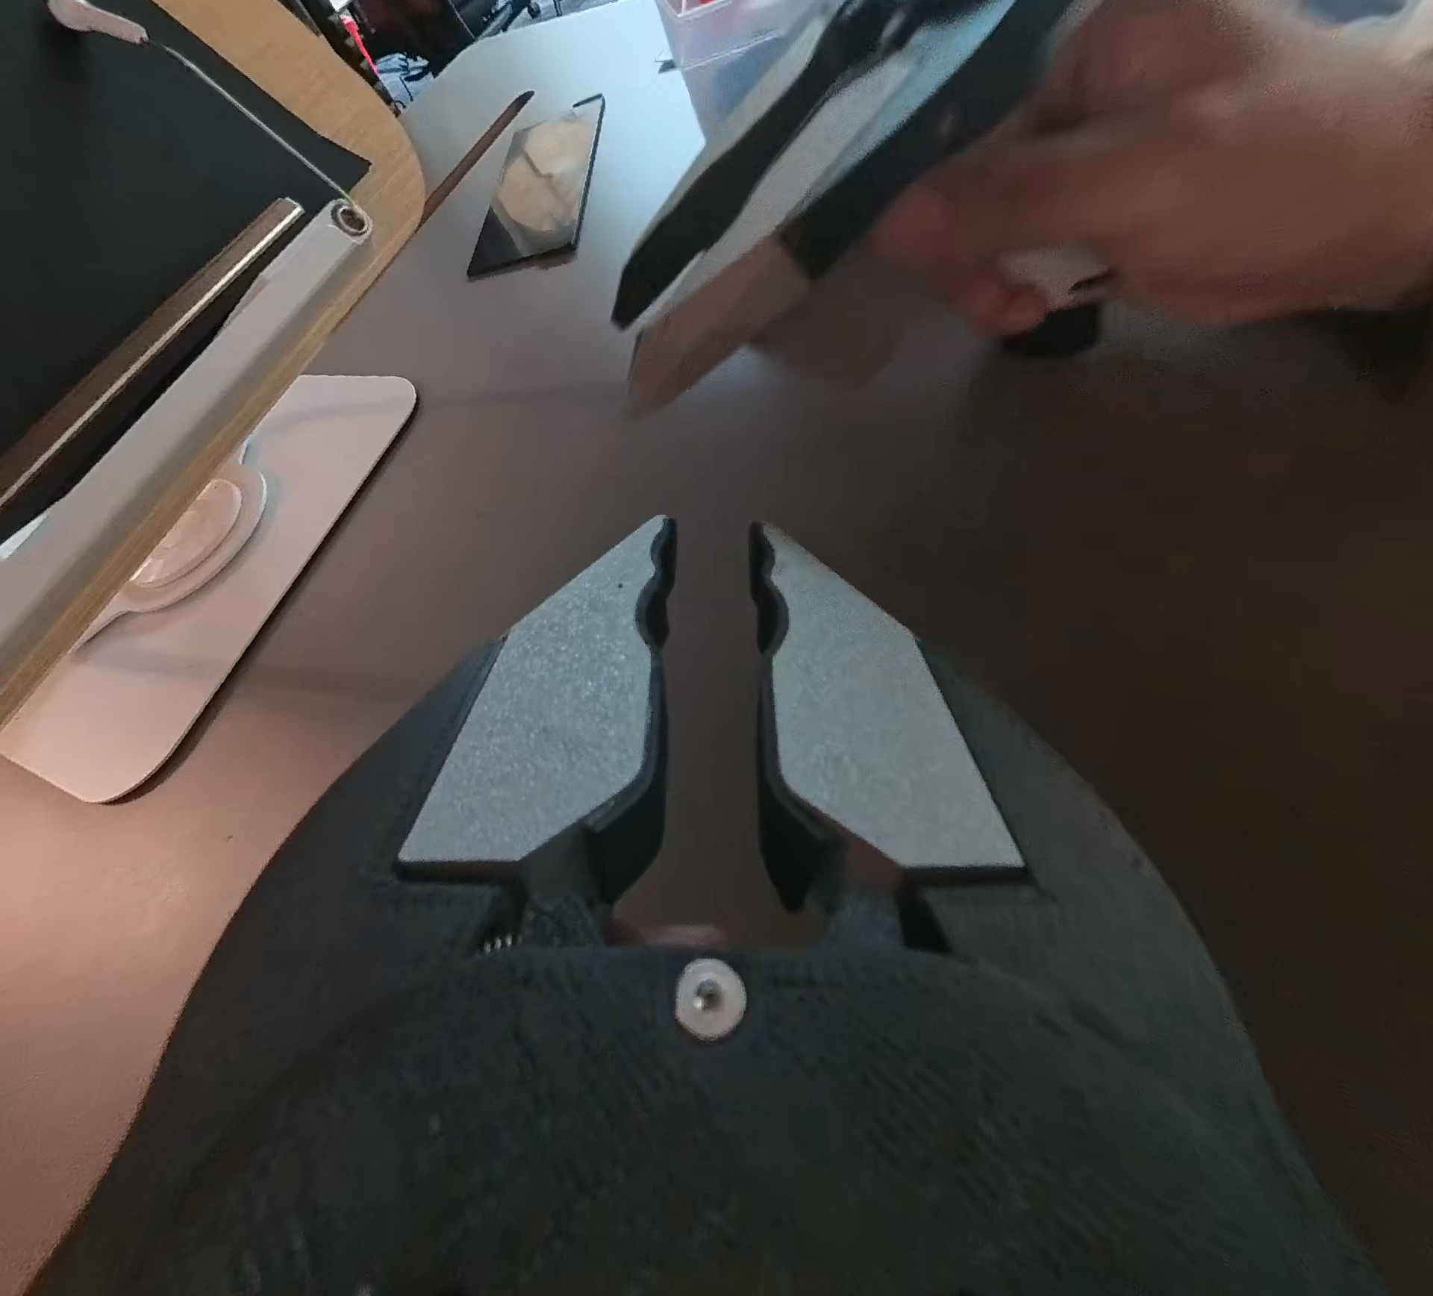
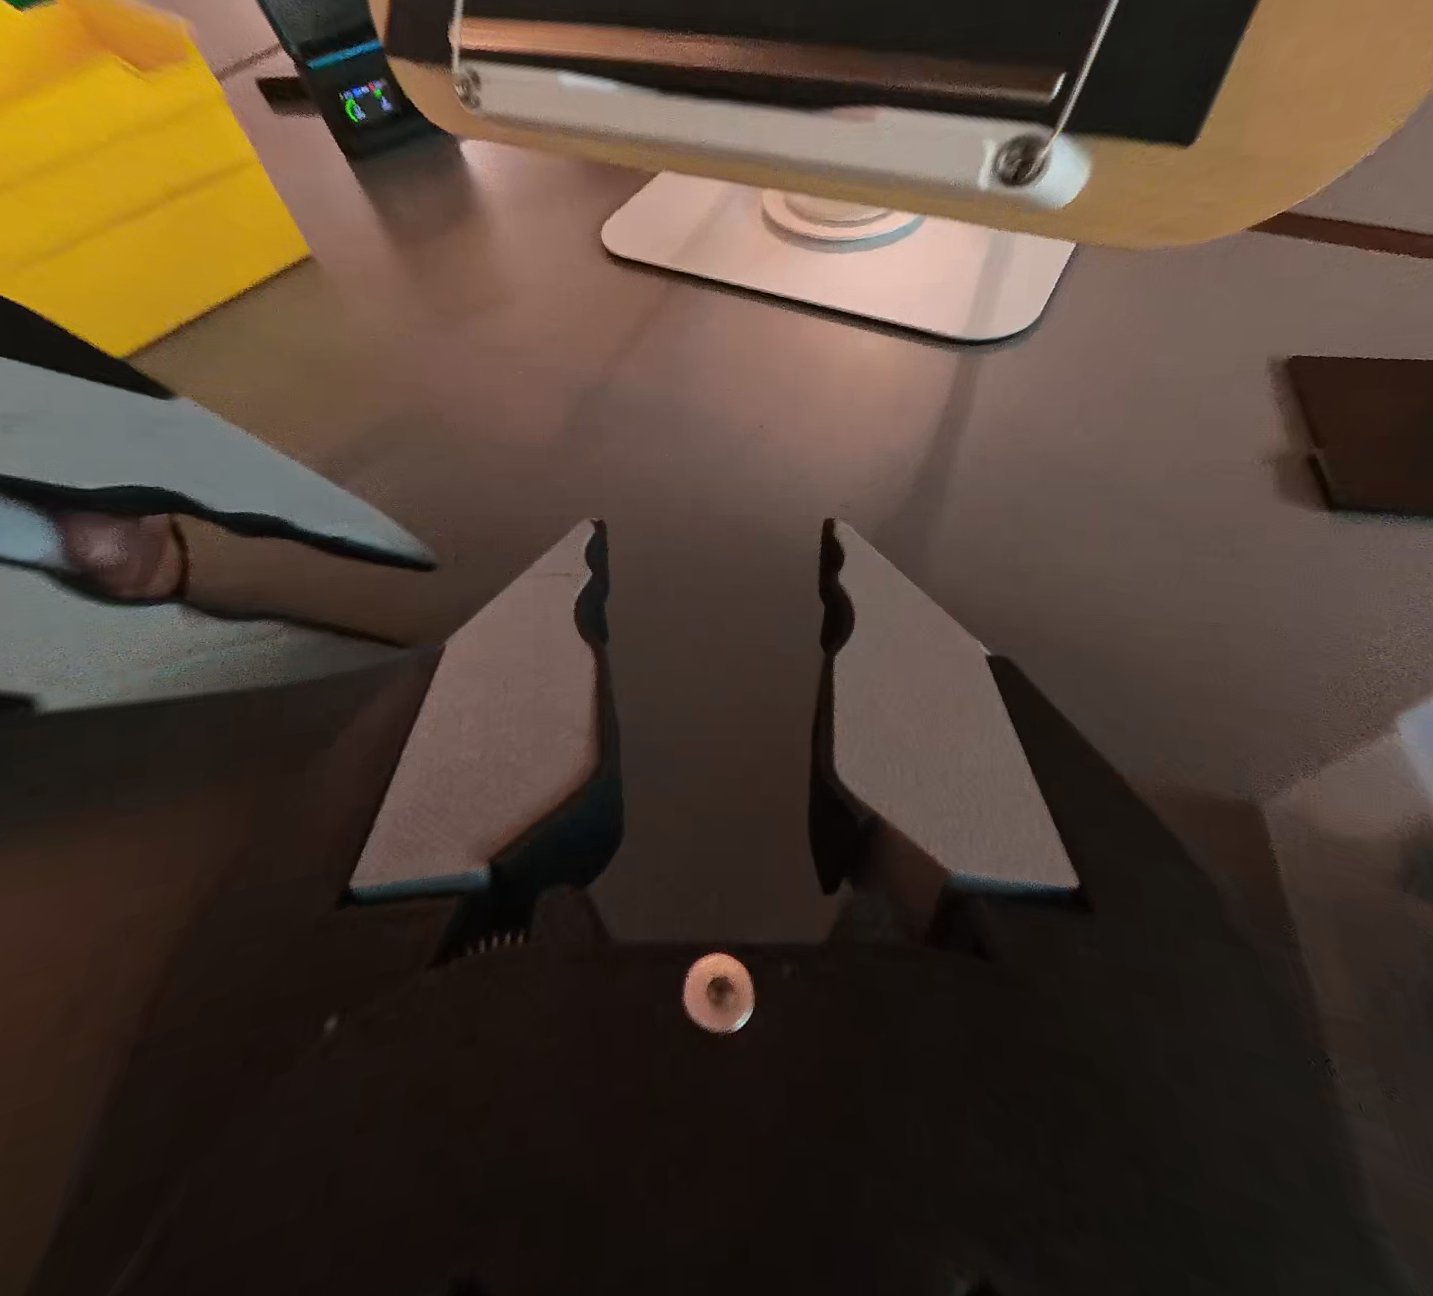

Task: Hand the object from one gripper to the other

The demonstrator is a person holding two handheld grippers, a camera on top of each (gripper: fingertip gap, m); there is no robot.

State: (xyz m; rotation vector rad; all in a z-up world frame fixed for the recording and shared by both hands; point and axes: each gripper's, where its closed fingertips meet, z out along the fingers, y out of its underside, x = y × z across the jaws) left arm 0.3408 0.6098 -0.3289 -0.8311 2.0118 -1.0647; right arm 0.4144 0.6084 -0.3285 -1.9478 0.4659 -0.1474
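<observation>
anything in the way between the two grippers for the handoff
Nothing visible. Only bare table shows between the left gripper and the right gripper. Both are open and empty, and the object itself is not in view.

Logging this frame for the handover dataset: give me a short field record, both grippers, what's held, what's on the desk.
left gripper: open, narrow gap, nothing between the fingers
right gripper: open, wider gap, nothing between the fingers
held object: none visible in either view
relative pose: right gripper ahead and to the right in the left wrist view, blurred by motion
surface: dark brown desk
monitor stand: pale base, ahead of the right gripper
phone: flat on the desk, beyond the left gripper
yellow bin: far left in the right wrist view
</observation>
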